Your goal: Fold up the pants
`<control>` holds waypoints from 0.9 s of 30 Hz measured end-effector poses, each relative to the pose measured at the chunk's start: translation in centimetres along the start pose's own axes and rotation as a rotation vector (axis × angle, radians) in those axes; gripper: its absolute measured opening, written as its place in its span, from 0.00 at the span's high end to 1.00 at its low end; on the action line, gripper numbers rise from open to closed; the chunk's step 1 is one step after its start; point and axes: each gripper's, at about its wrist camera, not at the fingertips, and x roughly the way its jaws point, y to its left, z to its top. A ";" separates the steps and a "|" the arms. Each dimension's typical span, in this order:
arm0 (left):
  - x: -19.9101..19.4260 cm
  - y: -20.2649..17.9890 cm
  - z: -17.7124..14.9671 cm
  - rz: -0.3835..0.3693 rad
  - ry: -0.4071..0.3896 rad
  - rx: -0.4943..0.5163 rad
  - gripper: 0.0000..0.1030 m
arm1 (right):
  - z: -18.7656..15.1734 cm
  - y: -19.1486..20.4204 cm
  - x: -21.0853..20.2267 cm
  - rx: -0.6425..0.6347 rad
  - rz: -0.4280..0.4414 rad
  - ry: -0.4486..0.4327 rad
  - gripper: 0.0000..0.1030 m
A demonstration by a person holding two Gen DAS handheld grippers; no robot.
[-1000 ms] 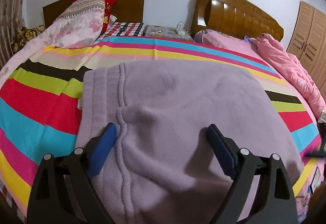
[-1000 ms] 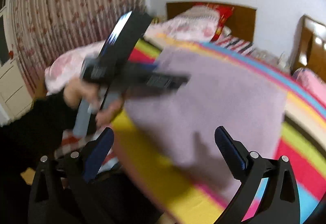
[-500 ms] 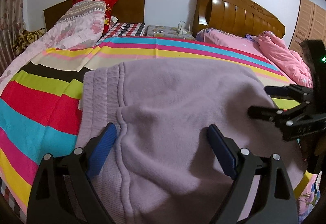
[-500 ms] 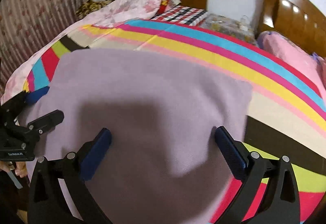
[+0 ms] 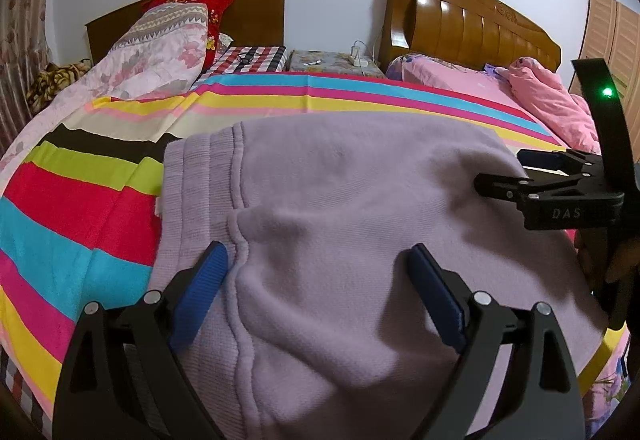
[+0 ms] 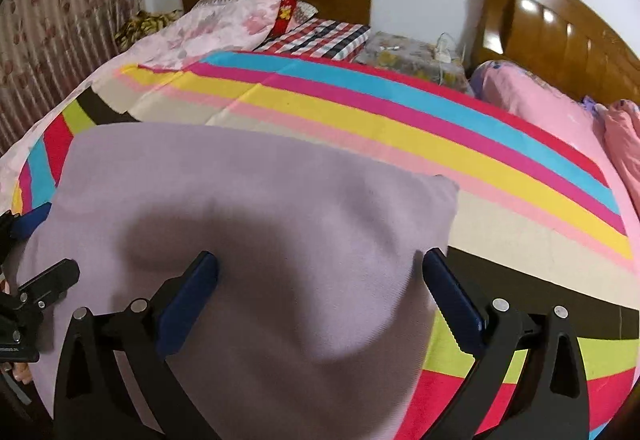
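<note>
Lilac fleece pants (image 5: 340, 200) lie folded flat on the striped bedspread (image 5: 80, 208), with the ribbed waistband (image 5: 200, 176) at the left. My left gripper (image 5: 316, 256) hovers open over the waistband end, and its blue pads grip nothing. In the right wrist view the pants (image 6: 260, 208) fill the lower left and their far right corner (image 6: 448, 188) lies flat. My right gripper (image 6: 320, 260) stands open above the pants' right part, holding nothing. Each gripper shows in the other's view: the right gripper (image 5: 500, 170) at the right edge, the left gripper (image 6: 48, 244) at the left edge.
A floral quilt (image 5: 152, 52) and a red pillow (image 5: 216, 12) are piled at the bed's head. A nightstand (image 5: 332, 62) with a power strip stands between two wooden headboards. A pink duvet (image 5: 552, 100) lies on the second bed at the right. A curtain (image 6: 60, 32) hangs at the left.
My right gripper swung from facing the left hand and curtain to pointing down over the pants' right part, entering the left wrist view from the right. The left gripper stayed put.
</note>
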 end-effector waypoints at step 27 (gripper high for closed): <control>-16.7 -7.6 -5.8 0.257 -0.377 -0.021 0.02 | -17.1 3.0 -20.0 0.165 0.042 -0.352 0.05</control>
